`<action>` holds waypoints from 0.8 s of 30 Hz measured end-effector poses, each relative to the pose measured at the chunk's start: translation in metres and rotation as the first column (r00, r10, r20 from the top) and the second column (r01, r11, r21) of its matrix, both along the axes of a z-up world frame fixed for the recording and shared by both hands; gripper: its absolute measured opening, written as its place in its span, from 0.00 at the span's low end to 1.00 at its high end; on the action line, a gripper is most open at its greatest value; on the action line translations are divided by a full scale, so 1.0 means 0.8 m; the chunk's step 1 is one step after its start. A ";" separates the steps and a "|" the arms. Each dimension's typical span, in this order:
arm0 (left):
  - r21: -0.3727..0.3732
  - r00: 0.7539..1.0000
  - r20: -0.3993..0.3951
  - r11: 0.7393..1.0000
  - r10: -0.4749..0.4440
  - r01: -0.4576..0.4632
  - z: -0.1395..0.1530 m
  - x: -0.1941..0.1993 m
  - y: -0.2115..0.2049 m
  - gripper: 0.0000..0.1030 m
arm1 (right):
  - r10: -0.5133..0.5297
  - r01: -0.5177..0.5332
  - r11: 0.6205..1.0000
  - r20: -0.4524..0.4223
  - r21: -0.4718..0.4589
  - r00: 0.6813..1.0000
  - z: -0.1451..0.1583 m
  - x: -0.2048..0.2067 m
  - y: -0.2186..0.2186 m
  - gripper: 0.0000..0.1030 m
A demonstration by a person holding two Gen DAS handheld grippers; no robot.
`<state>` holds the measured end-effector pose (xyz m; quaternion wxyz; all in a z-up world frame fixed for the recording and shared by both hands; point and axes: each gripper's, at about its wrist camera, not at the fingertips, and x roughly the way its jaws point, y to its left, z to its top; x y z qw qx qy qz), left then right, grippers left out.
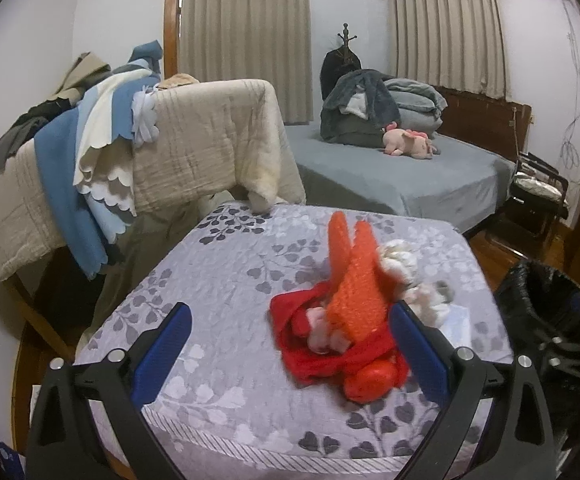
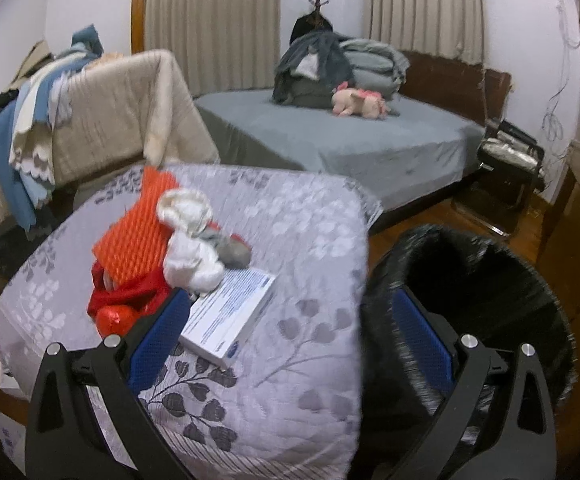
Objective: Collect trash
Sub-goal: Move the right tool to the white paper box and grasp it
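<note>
**A:** What did the left wrist view show?

**B:** A table under a grey leaf-print cloth; the left gripper hung low over its near edge, jaws wide apart and holding nothing; the trash sat between the blue pads but toward the right one, at about one o'clock from the view's centre; a red wrapper lay at the bottom of the heap, an orange foam net stood up from it, and white tissue lay behind at two o'clock.

**A:** And the right wrist view?

**B:** The right gripper was also spread open and empty; its left pad sat just beside a white box printed in blue, which lay flat at the heap's near side; a bin lined with a black bag stood on the floor at four o'clock, just beside the table's right edge; the right pad showed in front of the bin's rim.

**A:** Which step was that, in your judgement?

**B:** The reach, with no grasp made and all the trash on the table; I would say the next move called for the left gripper to shift right and close on the net or wrapper, then carry it over the bin; the loose tissue could spill off if the heap were nudged.
</note>
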<state>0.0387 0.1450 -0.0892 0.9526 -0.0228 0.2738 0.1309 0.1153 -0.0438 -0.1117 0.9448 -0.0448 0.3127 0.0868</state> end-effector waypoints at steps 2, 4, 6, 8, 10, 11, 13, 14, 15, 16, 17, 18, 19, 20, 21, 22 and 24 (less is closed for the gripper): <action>0.000 1.000 -0.006 1.000 0.001 -0.001 -0.008 0.003 0.006 0.94 | 0.005 -0.005 1.000 -0.027 0.010 1.000 -0.014 0.007 0.011 0.95; -0.007 1.000 -0.013 1.000 0.003 -0.003 -0.015 0.006 0.013 0.94 | 0.016 -0.016 1.000 -0.040 0.006 0.999 -0.025 0.014 0.024 0.95; -0.014 1.000 -0.022 1.000 0.003 -0.003 -0.024 0.009 0.021 0.94 | 0.029 -0.029 1.000 -0.051 -0.011 0.998 -0.035 0.020 0.037 0.95; -0.020 0.999 -0.038 1.000 0.000 0.000 -0.032 0.011 0.027 0.94 | 0.036 -0.037 0.999 -0.061 -0.019 0.998 -0.043 0.025 0.049 0.95; -0.027 0.999 -0.049 1.000 -0.001 -0.001 -0.040 0.013 0.032 0.94 | 0.044 -0.047 0.998 -0.075 -0.042 0.996 -0.053 0.031 0.062 0.95; -0.031 0.998 -0.055 1.000 0.000 -0.002 -0.043 0.014 0.035 0.94 | 0.045 -0.050 0.998 -0.085 -0.049 0.995 -0.058 0.034 0.068 0.95; -0.035 0.998 -0.064 0.999 0.002 -0.004 -0.047 0.015 0.039 0.94 | 0.050 -0.056 0.997 -0.103 -0.056 0.993 -0.067 0.038 0.075 0.95; -0.034 0.998 -0.068 0.999 0.004 -0.006 -0.049 0.016 0.040 0.94 | 0.051 -0.058 0.996 -0.111 -0.064 0.993 -0.071 0.040 0.078 0.95; -0.034 0.997 -0.074 0.999 0.004 -0.007 -0.051 0.018 0.042 0.94 | 0.051 -0.061 0.995 -0.121 -0.079 0.991 -0.076 0.041 0.083 0.95; -0.034 0.997 -0.078 0.999 0.004 -0.007 -0.053 0.018 0.043 0.94 | 0.053 -0.064 0.994 -0.129 -0.088 0.990 -0.079 0.042 0.085 0.95; -0.036 0.996 -0.084 0.999 0.004 -0.007 -0.055 0.020 0.044 0.94 | 0.052 -0.065 0.993 -0.137 -0.094 0.989 -0.082 0.042 0.085 0.95; -0.039 0.996 -0.088 0.999 0.005 -0.008 -0.057 0.021 0.045 0.94 | 0.045 -0.061 0.993 -0.143 -0.105 0.989 -0.086 0.043 0.084 0.95; -0.043 0.996 -0.092 0.999 0.004 -0.008 -0.059 0.022 0.046 0.94 | 0.039 -0.057 0.992 -0.150 -0.115 0.988 -0.089 0.044 0.081 0.95; -0.045 0.995 -0.095 0.999 0.004 -0.009 -0.060 0.023 0.046 0.94 | 0.036 -0.055 0.991 -0.156 -0.119 0.987 -0.090 0.046 0.078 0.95; -0.047 0.995 -0.099 0.999 0.003 -0.007 -0.061 0.024 0.046 0.94 | 0.026 -0.046 0.991 -0.160 -0.123 0.987 -0.090 0.045 0.072 0.95; -0.049 0.995 -0.100 0.999 0.000 -0.005 -0.062 0.025 0.045 0.94 | 0.013 -0.035 0.991 -0.162 -0.130 0.987 -0.089 0.045 0.065 0.95; -0.053 0.995 -0.101 0.999 -0.007 0.002 -0.063 0.026 0.043 0.94 | -0.014 -0.009 0.990 -0.160 -0.140 0.987 -0.086 0.044 0.050 0.95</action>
